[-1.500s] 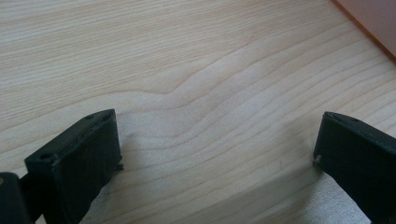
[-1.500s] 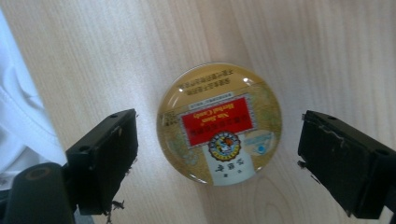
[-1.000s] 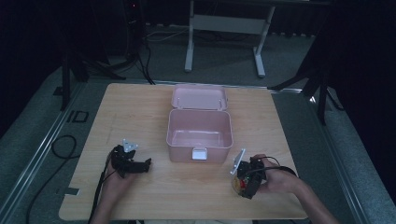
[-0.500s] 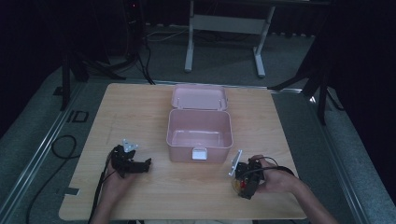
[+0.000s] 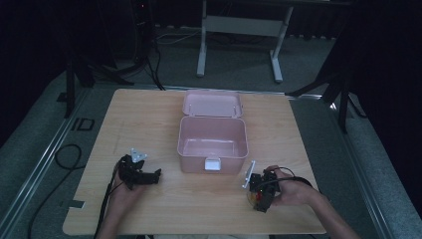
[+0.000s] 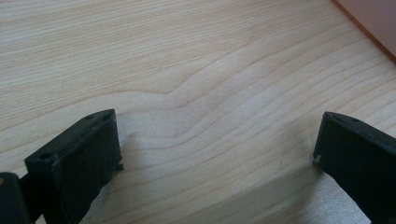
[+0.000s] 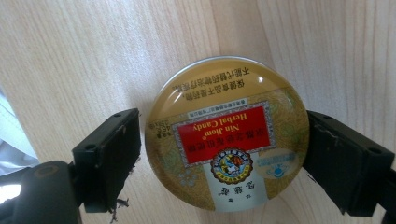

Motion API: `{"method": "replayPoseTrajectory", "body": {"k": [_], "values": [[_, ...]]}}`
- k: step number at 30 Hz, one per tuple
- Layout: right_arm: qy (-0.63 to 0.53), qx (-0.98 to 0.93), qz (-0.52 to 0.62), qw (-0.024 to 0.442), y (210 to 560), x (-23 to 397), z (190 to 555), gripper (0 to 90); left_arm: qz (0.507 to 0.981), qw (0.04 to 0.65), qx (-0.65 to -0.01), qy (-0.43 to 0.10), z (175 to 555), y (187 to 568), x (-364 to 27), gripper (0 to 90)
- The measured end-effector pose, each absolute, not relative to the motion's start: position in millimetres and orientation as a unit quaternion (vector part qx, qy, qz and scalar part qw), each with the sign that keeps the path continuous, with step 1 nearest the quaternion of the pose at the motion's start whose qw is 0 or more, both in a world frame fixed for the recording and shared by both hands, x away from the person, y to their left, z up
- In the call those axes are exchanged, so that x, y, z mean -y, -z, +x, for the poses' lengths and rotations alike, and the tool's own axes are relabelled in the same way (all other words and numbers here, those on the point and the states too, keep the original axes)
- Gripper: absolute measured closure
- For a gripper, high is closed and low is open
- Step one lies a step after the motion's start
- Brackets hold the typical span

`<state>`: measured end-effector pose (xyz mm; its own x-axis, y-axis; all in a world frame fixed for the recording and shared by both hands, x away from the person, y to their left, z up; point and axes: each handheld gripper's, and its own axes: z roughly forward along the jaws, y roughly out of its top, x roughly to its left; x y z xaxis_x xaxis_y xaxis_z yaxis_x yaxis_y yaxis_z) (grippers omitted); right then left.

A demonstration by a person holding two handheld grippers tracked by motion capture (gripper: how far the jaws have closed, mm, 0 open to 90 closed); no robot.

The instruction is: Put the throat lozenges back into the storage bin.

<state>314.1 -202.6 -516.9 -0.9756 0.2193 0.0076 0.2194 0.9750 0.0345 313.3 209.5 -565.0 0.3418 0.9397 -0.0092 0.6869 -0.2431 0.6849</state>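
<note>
A round gold candy tin with a red "Herbal Candy" label lies flat on the wooden table. My right gripper is shut on it, one black jaw against each side. From the high view, that gripper sits at the front right with the tin under it, held by a hand. My left gripper rests low at the front left. Its jaws stand wide apart over bare wood, and the gripper is open with nothing between them.
An open pink plastic box stands mid-table, its lid folded back flat behind it and a white latch on its front wall. Its corner edges into the left gripper view. Cables trail off the table's front left.
The right gripper has shifted very slightly over the tin. The left gripper and the box have stayed where they were.
</note>
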Motion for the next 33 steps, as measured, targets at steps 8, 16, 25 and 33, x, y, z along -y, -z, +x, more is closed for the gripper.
{"method": "replayPoseTrajectory", "body": {"k": [8,16,25,33], "values": [[0.017,0.994,-0.106,-0.002,514,202,313,19.9,0.76,0.304,-0.535,-0.208,313,565,-209,0.8],[0.023,0.994,-0.106,-0.006,504,203,313,19.9,0.761,0.304,-0.535,-0.208,313,565,-209,0.8],[0.022,0.994,-0.103,-0.01,491,205,316,19.9,0.761,0.304,-0.535,-0.208,313,565,-209,0.8],[0.022,0.995,-0.099,-0.016,477,204,318,19.9,0.761,0.304,-0.534,-0.208,313,565,-210,0.9]]}}
